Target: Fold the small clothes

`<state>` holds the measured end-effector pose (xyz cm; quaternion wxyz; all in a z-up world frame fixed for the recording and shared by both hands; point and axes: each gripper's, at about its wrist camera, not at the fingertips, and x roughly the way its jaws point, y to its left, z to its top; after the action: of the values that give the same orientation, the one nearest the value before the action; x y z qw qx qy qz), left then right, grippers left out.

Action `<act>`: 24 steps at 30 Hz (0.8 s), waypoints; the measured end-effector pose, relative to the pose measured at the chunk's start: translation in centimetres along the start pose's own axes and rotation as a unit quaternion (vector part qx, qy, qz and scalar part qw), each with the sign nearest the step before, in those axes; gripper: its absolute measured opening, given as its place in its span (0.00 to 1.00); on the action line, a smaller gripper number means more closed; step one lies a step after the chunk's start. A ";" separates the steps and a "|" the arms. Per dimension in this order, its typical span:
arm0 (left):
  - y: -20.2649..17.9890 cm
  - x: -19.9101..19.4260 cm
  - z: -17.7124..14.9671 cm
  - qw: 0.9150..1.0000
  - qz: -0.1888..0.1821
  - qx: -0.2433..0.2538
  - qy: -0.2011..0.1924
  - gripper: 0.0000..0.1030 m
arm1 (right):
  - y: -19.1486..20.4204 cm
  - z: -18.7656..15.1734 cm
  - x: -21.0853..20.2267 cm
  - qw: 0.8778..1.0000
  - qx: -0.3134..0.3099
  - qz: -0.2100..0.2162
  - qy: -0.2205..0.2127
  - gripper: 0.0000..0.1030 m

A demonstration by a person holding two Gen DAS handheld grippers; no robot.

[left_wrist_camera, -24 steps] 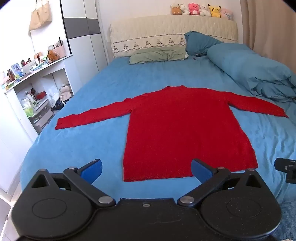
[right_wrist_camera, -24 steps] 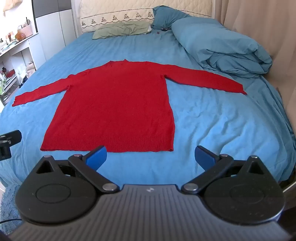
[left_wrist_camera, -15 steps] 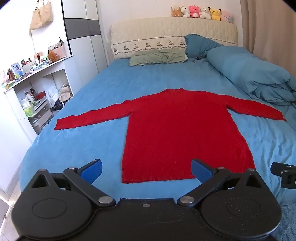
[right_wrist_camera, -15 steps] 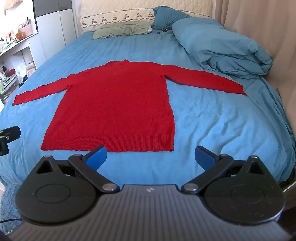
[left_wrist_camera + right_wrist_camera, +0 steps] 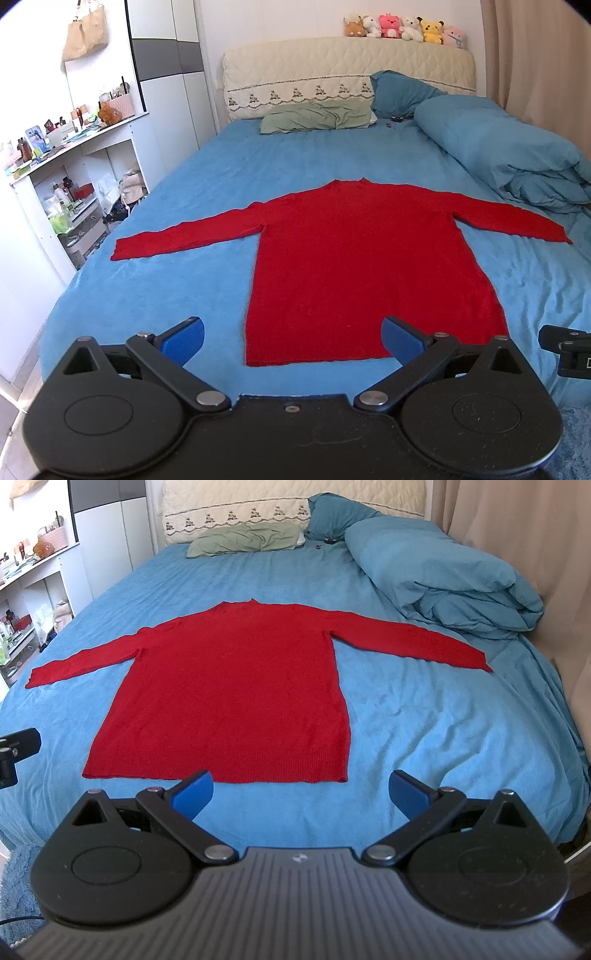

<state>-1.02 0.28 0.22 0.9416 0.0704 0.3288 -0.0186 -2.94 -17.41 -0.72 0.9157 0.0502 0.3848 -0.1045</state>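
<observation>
Sweater (image 5: 229, 686) lies flat on the bed (image 5: 424, 720), hem near its foot edge; duvet (image 5: 436, 579) crowds one sleeve. Both grippers' fingers (image 5: 184, 338) spread, empty.

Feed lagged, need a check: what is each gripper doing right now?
Left gripper: open, holding nothing, above the red sweater's hem.
Right gripper: open, holding nothing, near the hem.

A red knitted long-sleeved sweater (image 5: 354, 266) lies flat on the blue bed sheet (image 5: 166, 291), sleeves spread to either side, hem nearest. Behind it lies a green pillow (image 5: 317, 117); to its right, a rolled blue duvet (image 5: 439, 579).
</observation>
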 end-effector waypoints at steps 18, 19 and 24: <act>-0.3 -0.6 0.0 1.000 0.001 0.002 -0.008 1.00 | 0.2 0.2 -0.3 1.000 -0.002 0.002 0.000 1.00; -0.3 -0.6 0.0 1.000 0.001 0.002 -0.008 1.00 | 0.2 0.1 -0.4 1.000 -0.002 0.002 0.000 1.00; -0.3 -0.7 0.0 1.000 0.000 0.002 -0.008 1.00 | 0.2 0.1 -0.4 1.000 -0.002 0.002 0.000 1.00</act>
<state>-1.59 -0.02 0.61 0.9439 0.0726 0.3217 -0.0194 -3.10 -17.15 -0.35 0.9161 0.0493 0.3846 -0.1021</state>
